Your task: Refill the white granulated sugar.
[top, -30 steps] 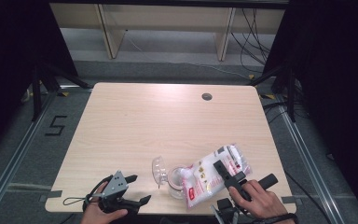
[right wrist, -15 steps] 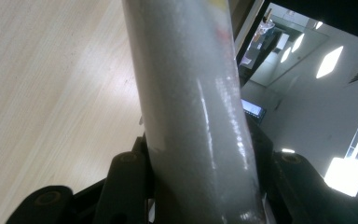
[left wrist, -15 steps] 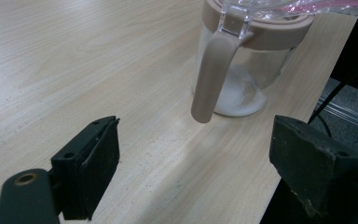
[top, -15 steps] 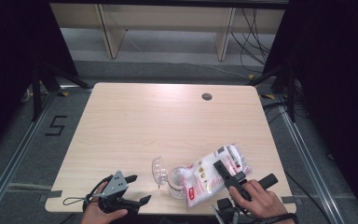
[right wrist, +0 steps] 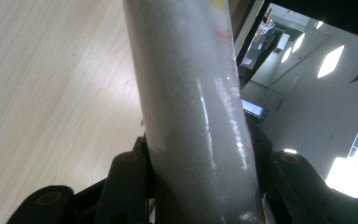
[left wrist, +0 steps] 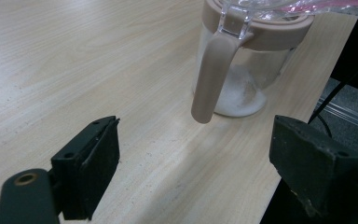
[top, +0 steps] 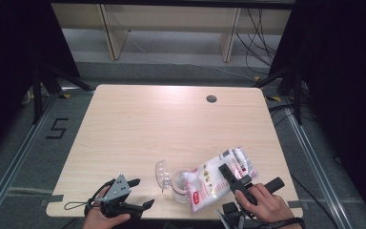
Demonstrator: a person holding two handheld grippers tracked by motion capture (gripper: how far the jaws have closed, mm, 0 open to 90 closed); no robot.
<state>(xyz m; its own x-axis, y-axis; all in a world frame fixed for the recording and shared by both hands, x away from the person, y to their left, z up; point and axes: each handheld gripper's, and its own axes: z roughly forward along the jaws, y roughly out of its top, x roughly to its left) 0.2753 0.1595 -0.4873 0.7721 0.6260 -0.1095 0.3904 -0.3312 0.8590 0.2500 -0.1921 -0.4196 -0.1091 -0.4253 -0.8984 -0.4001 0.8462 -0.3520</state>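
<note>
A: Bag [top: 221, 174] lies tipped over the jar [top: 180, 187] mouth, lower centre of the high view; nothing has shifted since a second ago, so I'm mid-pour.

B: Right tool [top: 234, 177] stays clamped on the bag; left tool [top: 138, 193] sits apart, empty, lower left on the table [top: 138, 124].

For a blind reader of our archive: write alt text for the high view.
At the near edge of a light wooden table, the right tongs grip a white bag tipped over a clear jar whose lid hangs open. The left tongs rest open beside it, holding nothing.
</note>
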